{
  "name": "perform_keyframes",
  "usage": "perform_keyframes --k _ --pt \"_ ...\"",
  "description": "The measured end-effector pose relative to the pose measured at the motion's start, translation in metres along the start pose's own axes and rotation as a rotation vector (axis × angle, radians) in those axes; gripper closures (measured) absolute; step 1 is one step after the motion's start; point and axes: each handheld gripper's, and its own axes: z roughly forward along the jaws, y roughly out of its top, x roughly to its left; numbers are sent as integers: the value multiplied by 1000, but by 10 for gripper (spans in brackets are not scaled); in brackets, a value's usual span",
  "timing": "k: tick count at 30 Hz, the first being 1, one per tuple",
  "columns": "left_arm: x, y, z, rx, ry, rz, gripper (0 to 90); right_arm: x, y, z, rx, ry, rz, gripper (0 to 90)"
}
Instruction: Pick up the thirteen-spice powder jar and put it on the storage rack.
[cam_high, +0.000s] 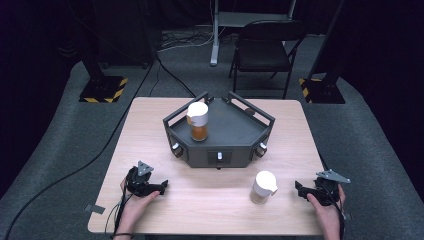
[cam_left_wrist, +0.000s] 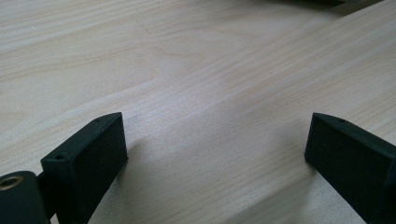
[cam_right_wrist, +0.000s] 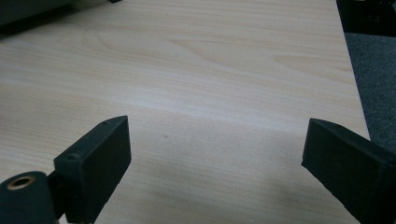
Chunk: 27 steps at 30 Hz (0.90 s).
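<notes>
A black six-sided tray (cam_high: 235, 145) with knobs along its front stands at the back middle of the wooden table (cam_high: 210, 200). Inside it, at the left, is a jar of amber liquid with a white lid (cam_high: 198, 121). A second white-lidded jar (cam_high: 263, 187) stands on the table in front of the tray, to the right. My left gripper (cam_high: 161, 187) rests low at the front left, pointing right, open (cam_left_wrist: 215, 135) over bare wood. My right gripper (cam_high: 299, 188) sits at the front right, pointing left toward the second jar and a little apart from it, open (cam_right_wrist: 215, 140) with nothing between its jaws.
A black folding chair (cam_high: 265, 45) stands beyond the table. Two stand bases with yellow-and-black stripes (cam_high: 102, 90) (cam_high: 320, 90) flank the far corners. Cables (cam_high: 165, 70) run over the grey carpet. A strip of tape (cam_high: 95, 208) sticks out at the front left corner.
</notes>
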Motion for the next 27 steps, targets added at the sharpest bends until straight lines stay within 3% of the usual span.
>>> perform_keyframes --k 8,27 --pt "0 0 0 0 0 0 52 5 4 -12 -53 19 7 77" --pt "0 0 0 0 -1 0 50 12 22 -30 -102 66 8 78"
